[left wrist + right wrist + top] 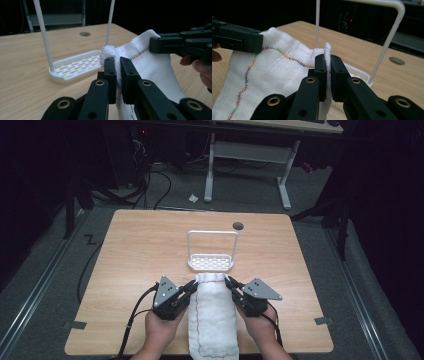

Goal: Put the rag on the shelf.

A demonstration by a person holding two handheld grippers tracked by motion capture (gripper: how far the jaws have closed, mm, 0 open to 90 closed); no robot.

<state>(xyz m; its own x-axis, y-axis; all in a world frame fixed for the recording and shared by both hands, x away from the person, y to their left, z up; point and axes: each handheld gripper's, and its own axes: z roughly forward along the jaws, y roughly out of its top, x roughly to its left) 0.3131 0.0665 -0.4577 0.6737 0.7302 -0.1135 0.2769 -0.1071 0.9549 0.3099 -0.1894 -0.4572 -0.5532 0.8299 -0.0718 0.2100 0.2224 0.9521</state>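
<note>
Wooden tabletop (140, 250) in a dark room fills our view, with a white rack (211, 261) standing at its middle. On the left, our left gripper (192, 285) pinches one upper corner of a white cloth (212, 320), jaws nearly closed on the fabric. On the right, our right gripper (230, 282) clamps the other corner likewise, the cloth hanging between them just before the rack.

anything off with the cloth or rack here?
Nothing stands out. The white cloth is pinched at its far corners by the left gripper and right gripper; the white rack stands upright.
</note>
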